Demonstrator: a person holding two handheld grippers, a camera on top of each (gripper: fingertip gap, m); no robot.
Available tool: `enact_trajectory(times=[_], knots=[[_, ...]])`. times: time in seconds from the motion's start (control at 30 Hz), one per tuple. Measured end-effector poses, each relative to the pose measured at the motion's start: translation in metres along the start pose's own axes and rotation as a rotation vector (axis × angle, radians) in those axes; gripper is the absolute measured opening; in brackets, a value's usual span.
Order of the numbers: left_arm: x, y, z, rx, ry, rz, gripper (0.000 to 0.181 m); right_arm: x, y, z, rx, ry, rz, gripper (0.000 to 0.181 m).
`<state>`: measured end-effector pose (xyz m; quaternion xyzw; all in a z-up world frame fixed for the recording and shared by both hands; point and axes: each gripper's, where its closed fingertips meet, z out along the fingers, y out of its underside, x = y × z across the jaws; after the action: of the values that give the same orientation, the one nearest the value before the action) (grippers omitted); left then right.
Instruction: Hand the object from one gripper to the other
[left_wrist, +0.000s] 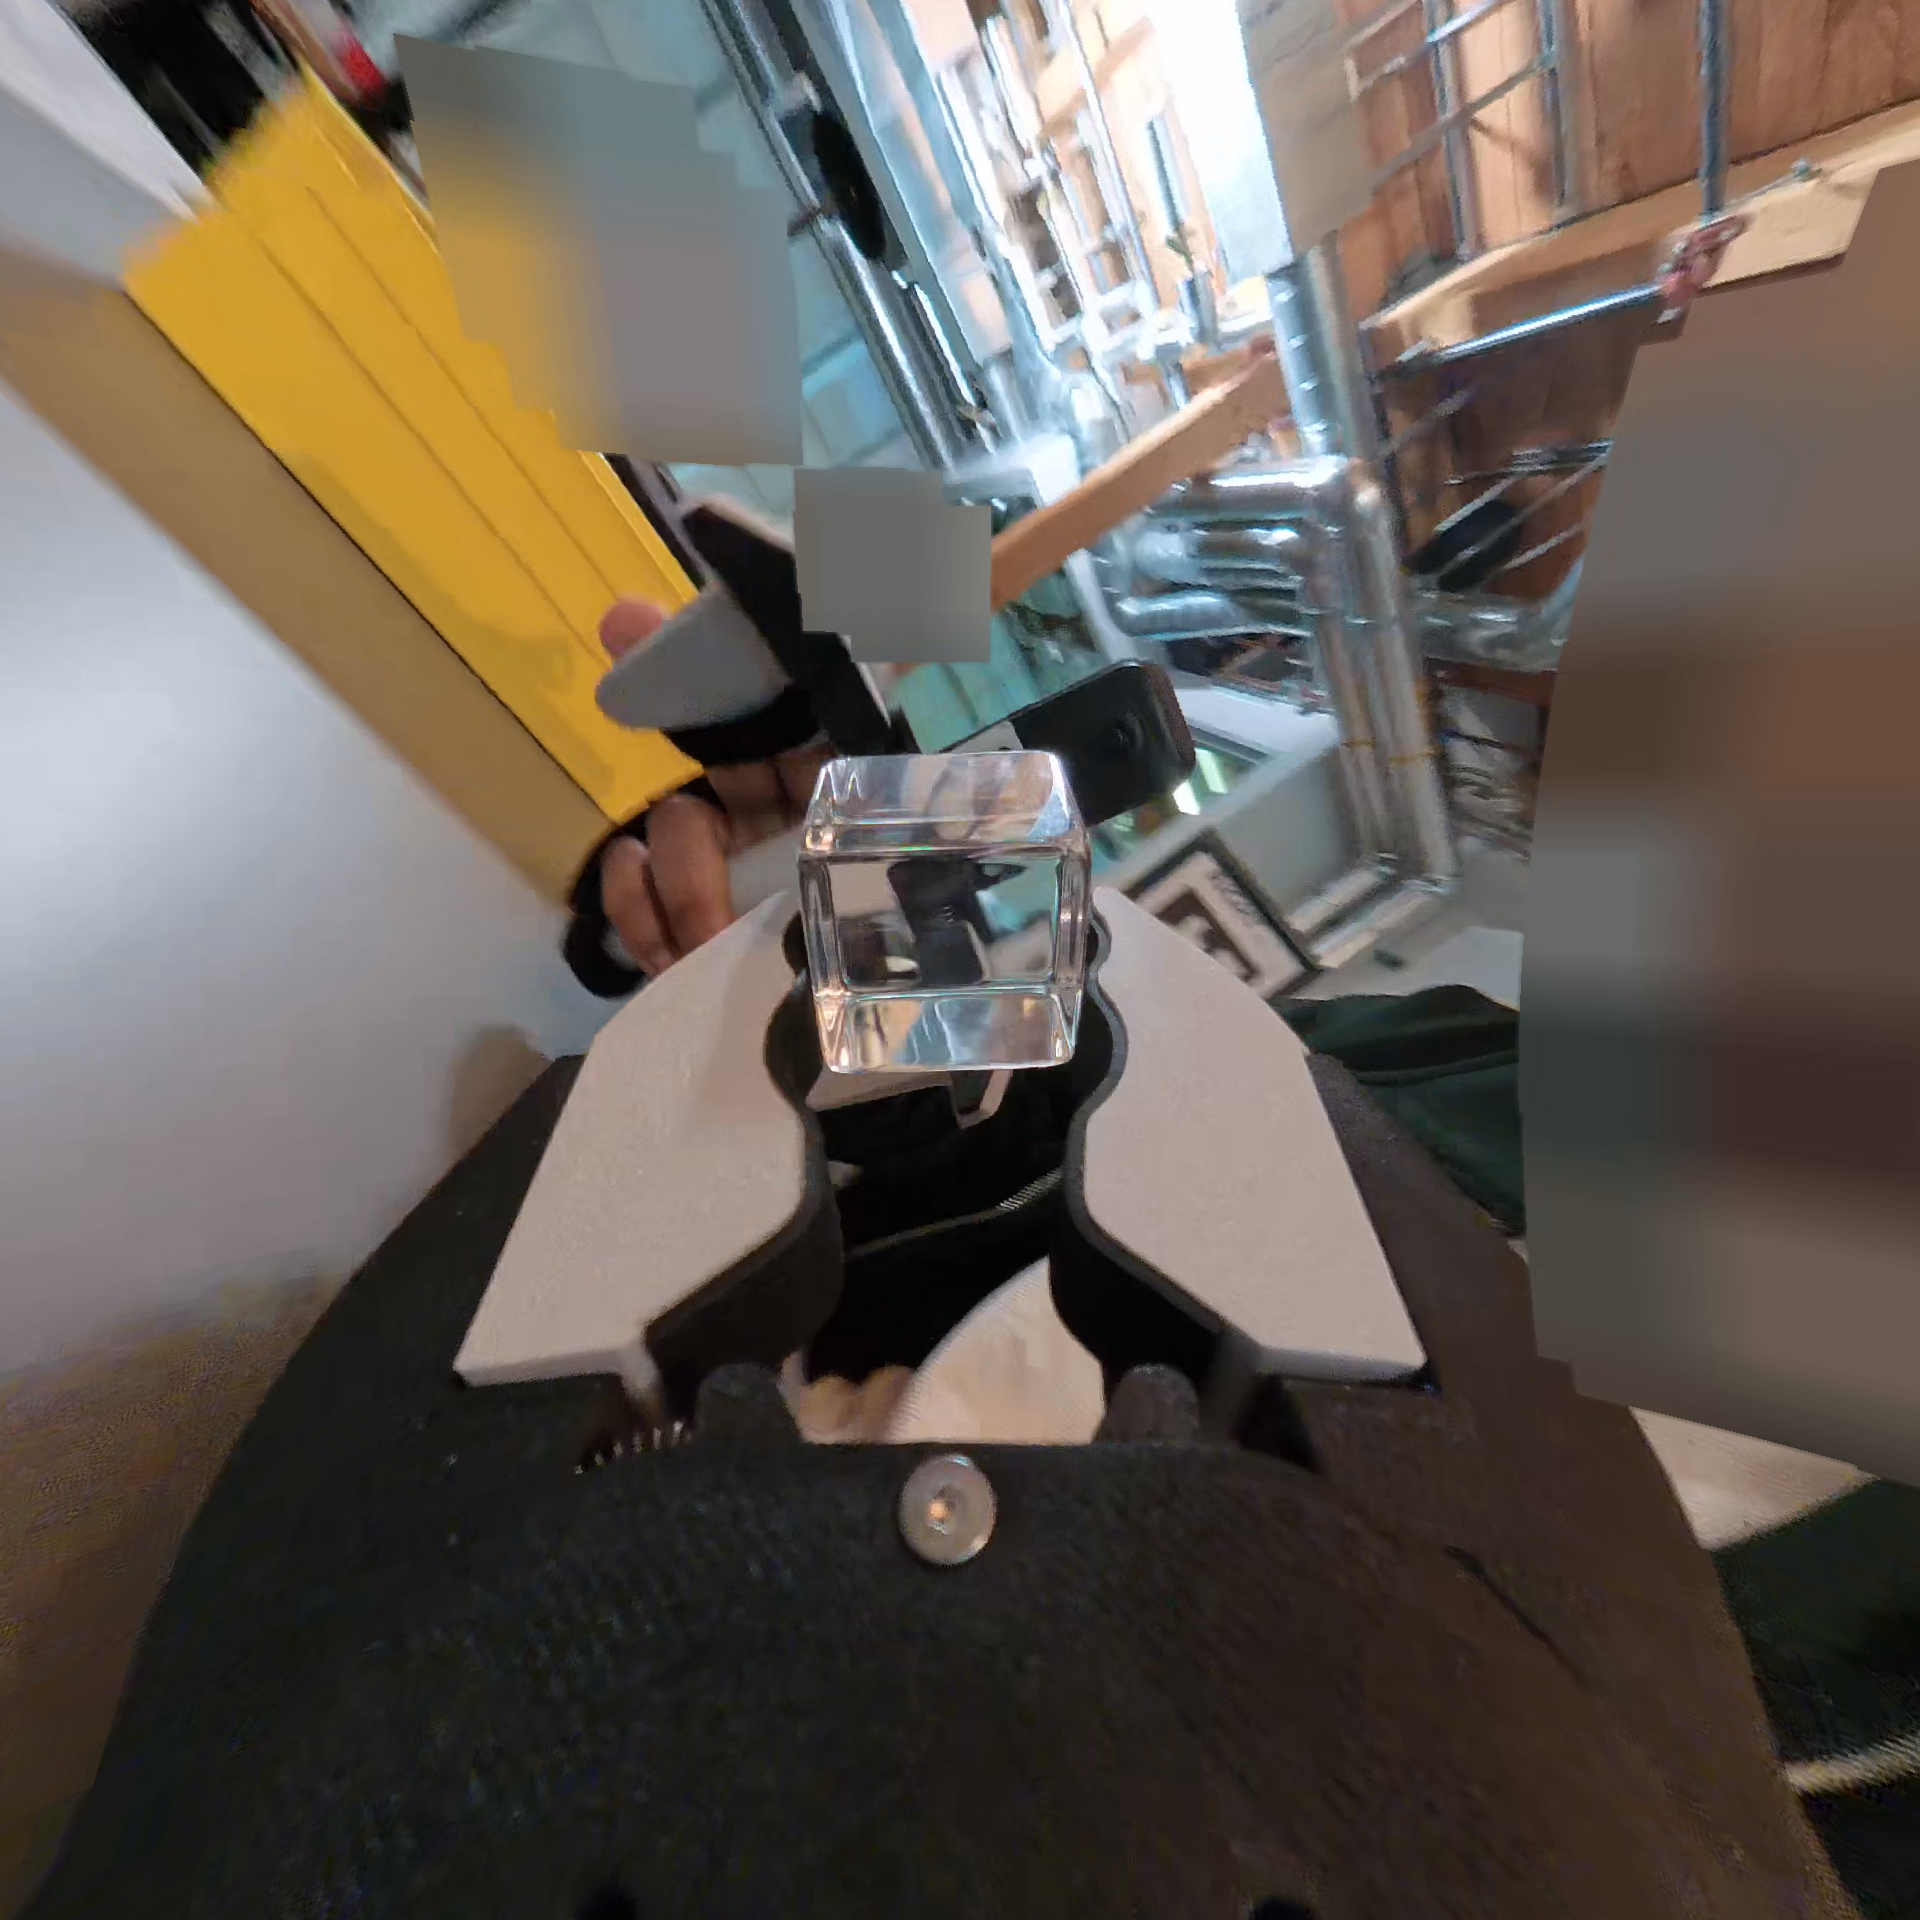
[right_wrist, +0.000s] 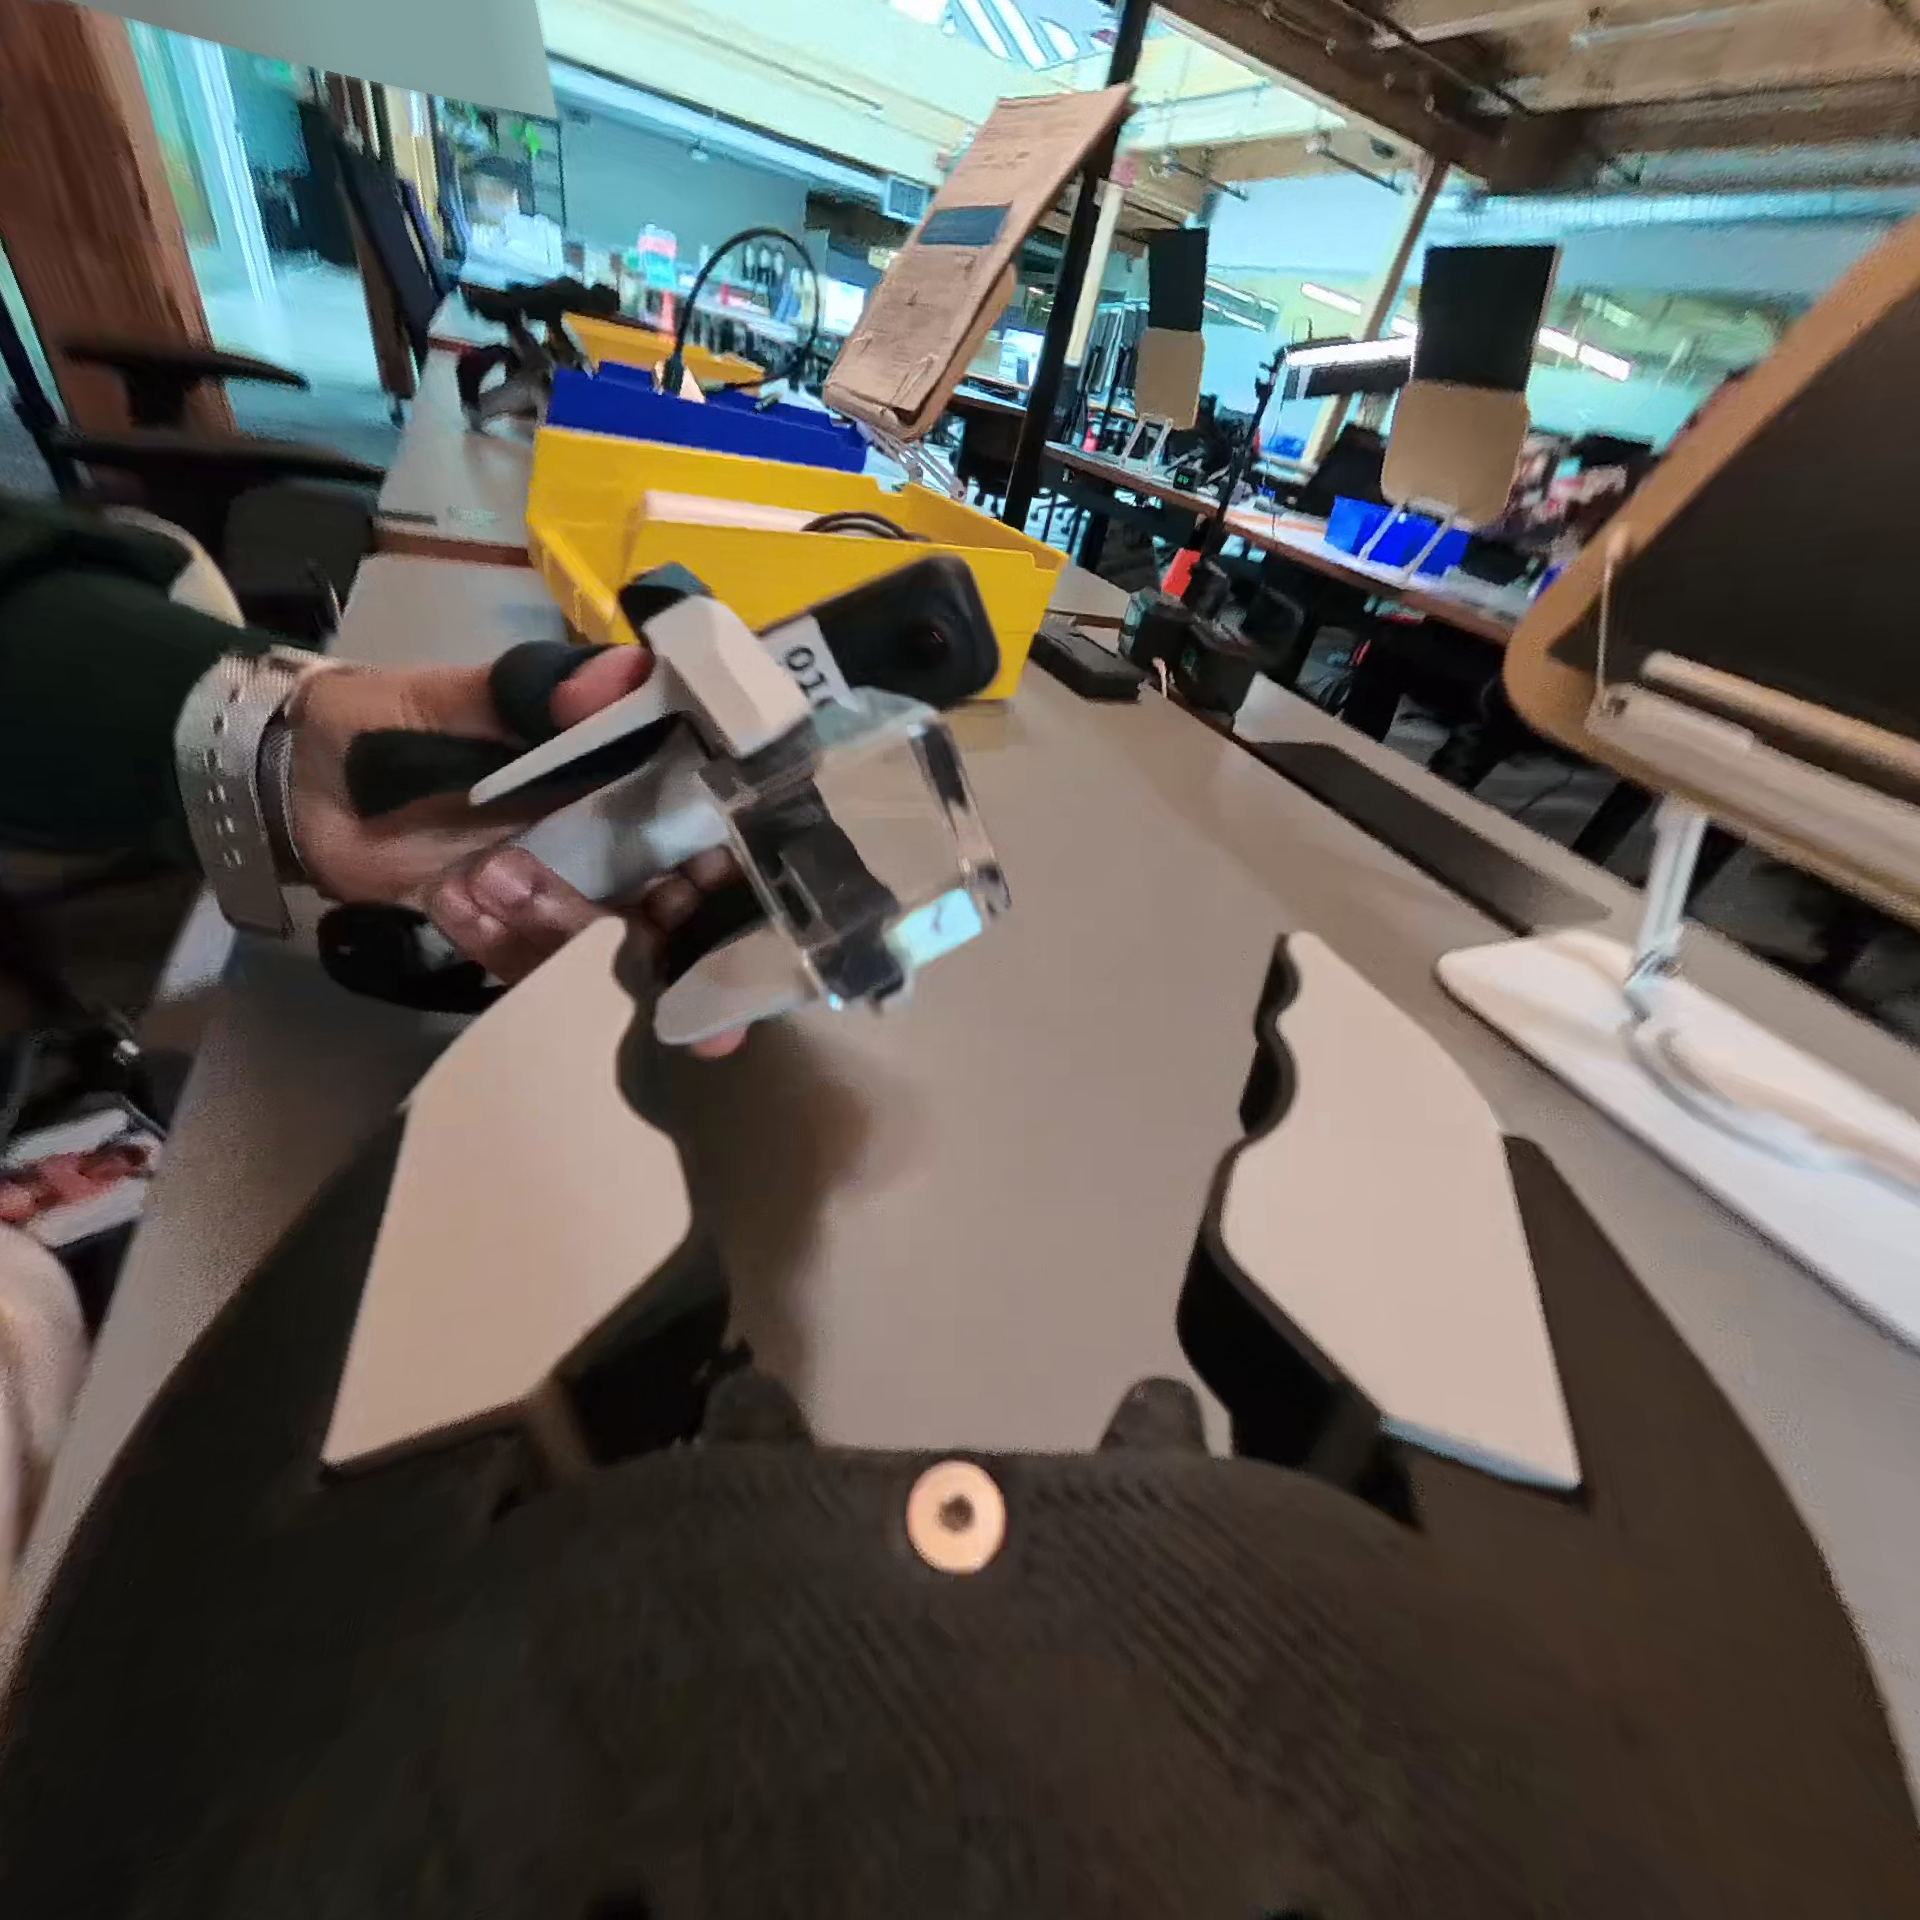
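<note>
1. The clear cube (left_wrist: 943, 914) was held between the tips of the left gripper (left_wrist: 940, 935), whose jaws were clamped on its two sides.
2. The cube was raised in the air, clear of the table (right_wrist: 1091, 831).
3. In the right wrist view, the cube (right_wrist: 883, 862) was seen at the left gripper (right_wrist: 831, 831), to the far left of the right gripper (right_wrist: 956, 1029).
4. The right gripper's jaws were set wide apart, with nothing between them.
5. The two grippers were near each other but apart; the cube was not touched by the right gripper.
6. The left gripper was held by a hand (right_wrist: 416, 810), with a strap at the wrist.
7. A yellow bin (right_wrist: 769, 561) was located on the table beyond the cube, with a blue bin (right_wrist: 696, 416) farther off.
8. A white stand (right_wrist: 1662, 997) was located on the table at the right.
</note>
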<state>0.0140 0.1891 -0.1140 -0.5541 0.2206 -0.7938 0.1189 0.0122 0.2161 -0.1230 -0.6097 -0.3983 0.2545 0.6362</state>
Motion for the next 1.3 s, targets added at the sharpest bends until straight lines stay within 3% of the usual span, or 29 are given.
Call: enact_trajectory(times=[0.1,0.23,0.33,0.53,0.73,0.83,0.93,1.03,1.2,1.3], knots=[[-0.011,-0.014,-0.014,0.027,-0.177,0.247,0.047,0.017,0.004,-0.004,0.047,0.0,0.215,0.113],[-0.021,-0.023,-0.028,-0.057,-0.418,0.664,0.046,0.038,-0.001,-0.014,0.167,-0.001,0.487,0.109],[-0.023,-0.024,-0.03,-0.112,-0.508,0.88,0.047,0.046,0.0,-0.018,0.21,-0.013,0.608,0.106],[-0.025,-0.017,-0.025,-0.155,-0.513,0.949,0.046,0.039,0.003,-0.014,0.186,-0.046,0.629,0.1],[-0.039,-0.015,-0.029,-0.231,-0.633,0.98,0.047,0.027,0.011,-0.006,0.09,-0.057,0.546,0.095],[-0.052,-0.016,-0.037,-0.315,-0.787,1.031,0.047,0.024,0.019,-0.004,0.031,-0.055,0.552,0.087],[-0.066,-0.02,-0.055,-0.502,-1.051,1.188,0.048,0.023,0.032,-0.003,-0.061,-0.034,0.624,0.075],[-0.074,-0.021,-0.065,-0.696,-1.268,1.353,0.049,0.015,0.043,0.003,-0.152,-0.02,0.658,0.074],[-0.079,-0.01,-0.061,-0.856,-1.387,1.461,0.05,-0.006,0.051,0.014,-0.297,-0.001,0.504,0.069],[-0.076,-0.008,-0.058,-0.908,-1.433,1.525,0.05,-0.014,0.052,0.017,-0.314,-0.007,0.513,0.065]])
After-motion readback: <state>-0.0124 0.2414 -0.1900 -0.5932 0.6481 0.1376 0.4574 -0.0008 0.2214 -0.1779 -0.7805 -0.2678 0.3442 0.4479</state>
